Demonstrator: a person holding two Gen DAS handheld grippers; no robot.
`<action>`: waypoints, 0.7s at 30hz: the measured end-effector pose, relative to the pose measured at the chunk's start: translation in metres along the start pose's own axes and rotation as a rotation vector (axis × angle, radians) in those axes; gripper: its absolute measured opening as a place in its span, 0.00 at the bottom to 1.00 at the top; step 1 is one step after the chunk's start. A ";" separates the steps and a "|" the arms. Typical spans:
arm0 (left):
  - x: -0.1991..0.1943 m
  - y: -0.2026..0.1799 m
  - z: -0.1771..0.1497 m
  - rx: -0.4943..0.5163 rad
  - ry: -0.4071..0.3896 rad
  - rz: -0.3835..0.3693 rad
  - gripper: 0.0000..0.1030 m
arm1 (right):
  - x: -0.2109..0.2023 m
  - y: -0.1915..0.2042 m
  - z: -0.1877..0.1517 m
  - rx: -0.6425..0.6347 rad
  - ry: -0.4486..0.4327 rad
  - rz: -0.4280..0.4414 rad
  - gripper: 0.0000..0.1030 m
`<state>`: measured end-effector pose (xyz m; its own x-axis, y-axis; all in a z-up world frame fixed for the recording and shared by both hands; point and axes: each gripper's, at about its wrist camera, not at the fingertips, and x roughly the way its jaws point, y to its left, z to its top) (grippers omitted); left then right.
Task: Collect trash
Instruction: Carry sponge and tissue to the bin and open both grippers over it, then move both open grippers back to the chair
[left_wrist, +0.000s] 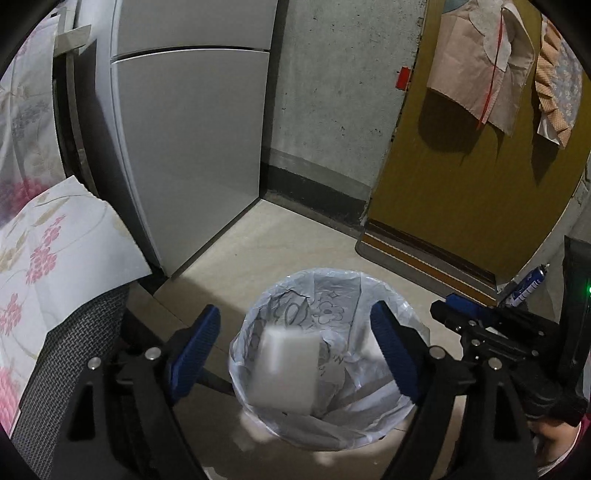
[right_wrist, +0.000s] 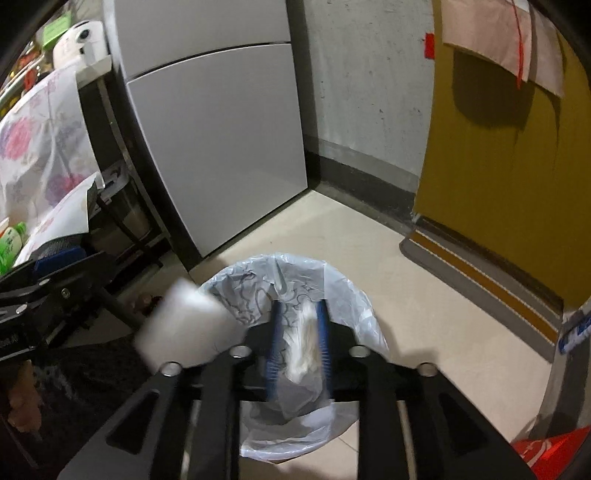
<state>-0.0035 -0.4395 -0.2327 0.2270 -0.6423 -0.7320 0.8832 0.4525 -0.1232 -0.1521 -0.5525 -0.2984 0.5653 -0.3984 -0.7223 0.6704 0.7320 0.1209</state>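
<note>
Left tongs (left_wrist: 295, 354) spread, white block (left_wrist: 284, 373) released over bin (left_wrist: 384, 295) | right tongs (right_wrist: 297, 345) part-open around tissue wad (right_wrist: 304, 339), grip uncertain | step: dropping trash | next: wad released.

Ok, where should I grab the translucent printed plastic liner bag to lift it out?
Pinch the liner bag by its far rim, coming down from above. The film there stands up in a loose peak, free of the edge beneath, so fingers can close across it.
</note>
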 end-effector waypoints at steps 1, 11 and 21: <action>0.001 -0.001 0.001 -0.002 -0.001 0.004 0.79 | -0.001 0.000 0.000 -0.003 -0.001 -0.003 0.27; -0.046 0.029 -0.005 -0.060 -0.061 0.088 0.79 | -0.054 0.022 0.028 -0.029 -0.130 0.006 0.27; -0.162 0.084 -0.022 -0.129 -0.157 0.234 0.79 | -0.131 0.120 0.062 -0.154 -0.267 0.235 0.28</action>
<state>0.0248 -0.2845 -0.1393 0.4875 -0.5943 -0.6396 0.7426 0.6676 -0.0544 -0.1165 -0.4466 -0.1470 0.8135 -0.3252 -0.4822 0.4394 0.8868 0.1433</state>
